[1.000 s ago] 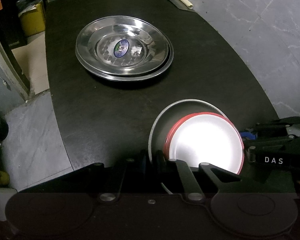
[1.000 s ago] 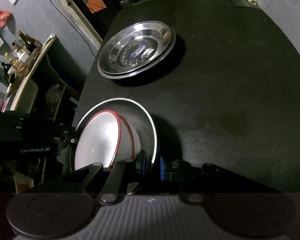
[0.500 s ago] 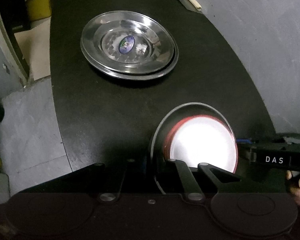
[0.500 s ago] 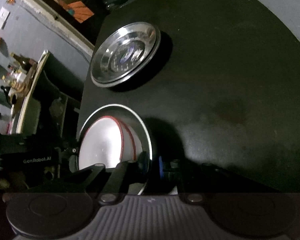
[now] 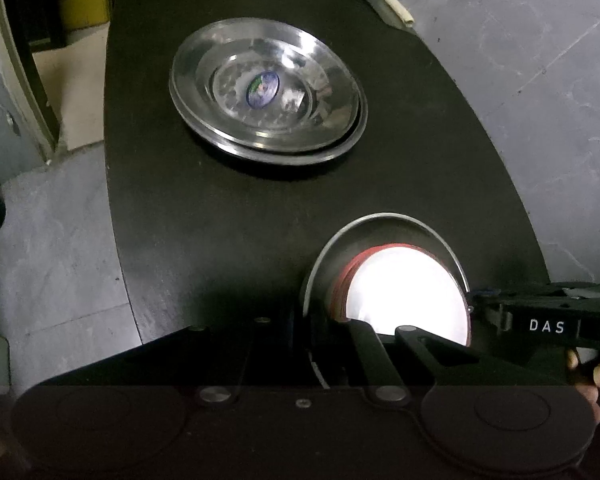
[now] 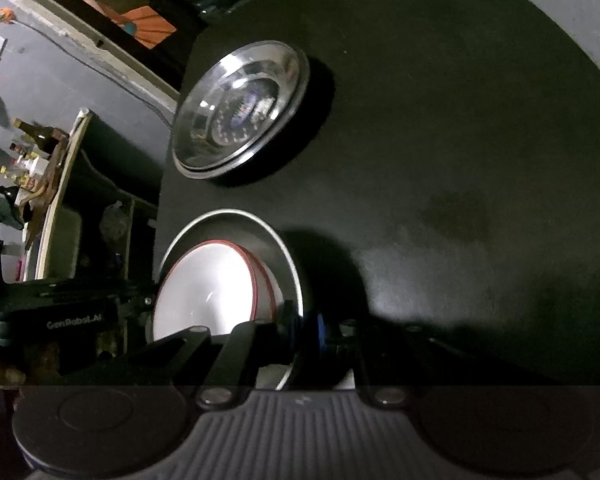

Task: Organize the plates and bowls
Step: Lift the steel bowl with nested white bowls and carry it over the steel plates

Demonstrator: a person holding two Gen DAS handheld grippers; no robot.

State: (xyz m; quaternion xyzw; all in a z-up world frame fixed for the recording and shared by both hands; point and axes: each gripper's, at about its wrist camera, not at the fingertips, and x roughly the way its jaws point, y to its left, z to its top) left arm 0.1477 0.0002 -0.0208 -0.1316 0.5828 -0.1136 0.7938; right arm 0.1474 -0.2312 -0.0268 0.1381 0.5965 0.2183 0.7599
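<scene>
A steel plate [image 5: 384, 232] carries stacked white bowls with red rims [image 5: 404, 296] and is held in the air above the black table [image 5: 220, 208]. My left gripper [image 5: 312, 328] is shut on the plate's near-left rim. My right gripper [image 6: 304, 328] is shut on the opposite rim; its body shows in the left wrist view [image 5: 548, 324]. The plate [image 6: 228, 220] and bowls [image 6: 208, 288] also show in the right wrist view. A stack of steel plates [image 5: 268, 92] with a blue sticker lies on the table farther away, also seen in the right wrist view [image 6: 240, 112].
The table's left edge [image 5: 112, 184] drops to a grey stone floor [image 5: 52, 232]. A yellow box [image 5: 84, 0] stands at the far left. A shelf with bottles [image 6: 36, 152] stands beside the table in the right wrist view.
Both grippers have raised the steel plate with the bowls higher above the table. The views have tilted, and the plate stack now looks smaller and farther off.
</scene>
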